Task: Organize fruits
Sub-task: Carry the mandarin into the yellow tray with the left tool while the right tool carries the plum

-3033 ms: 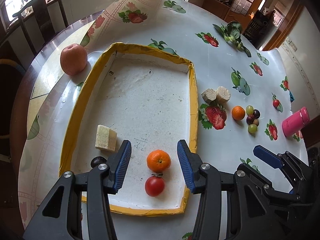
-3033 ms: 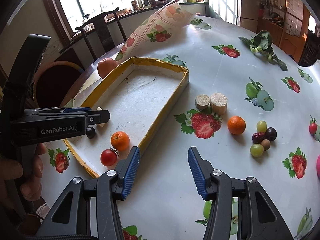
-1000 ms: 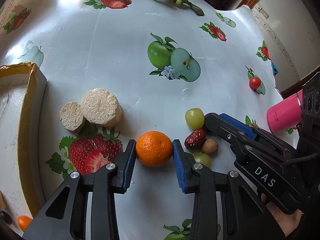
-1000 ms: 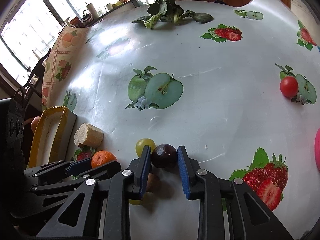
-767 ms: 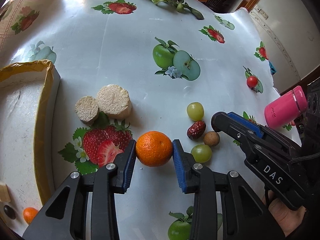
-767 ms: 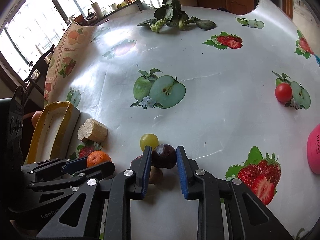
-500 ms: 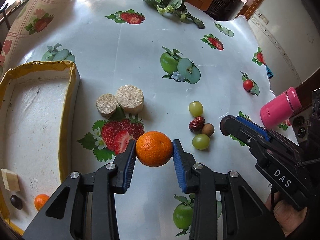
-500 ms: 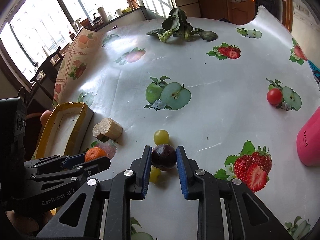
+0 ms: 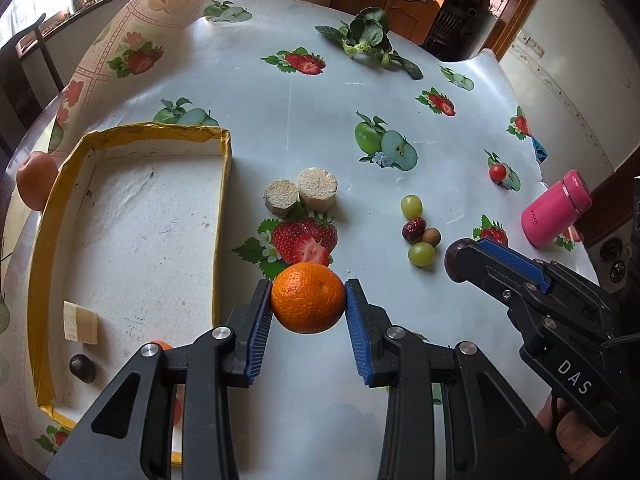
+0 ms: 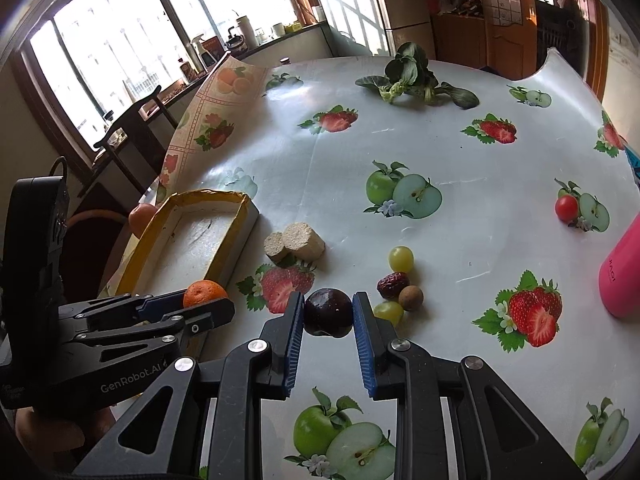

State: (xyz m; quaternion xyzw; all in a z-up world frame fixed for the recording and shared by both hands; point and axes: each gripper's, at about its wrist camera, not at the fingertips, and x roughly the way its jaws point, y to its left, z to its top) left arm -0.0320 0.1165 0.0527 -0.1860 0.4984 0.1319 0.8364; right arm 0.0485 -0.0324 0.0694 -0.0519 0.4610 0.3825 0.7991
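Orange mandarin (image 9: 308, 297) sits clenched in the left claw (image 9: 307, 300) at lower centre, dark plum (image 10: 329, 312) pinched in the right claw (image 10: 327, 314); either round, smooth fruit could squirt free before reaching the yellow-rimmed tray (image 9: 222, 184).

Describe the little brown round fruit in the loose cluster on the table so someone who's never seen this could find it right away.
Start at the pink bottle lying at the table's edge, then look toward the yellow-rimmed tray to a small loose cluster of fruit. The brown round fruit sits beside the wrinkled red date, between two green grapes. It alone is matte tan and smaller than the grapes.
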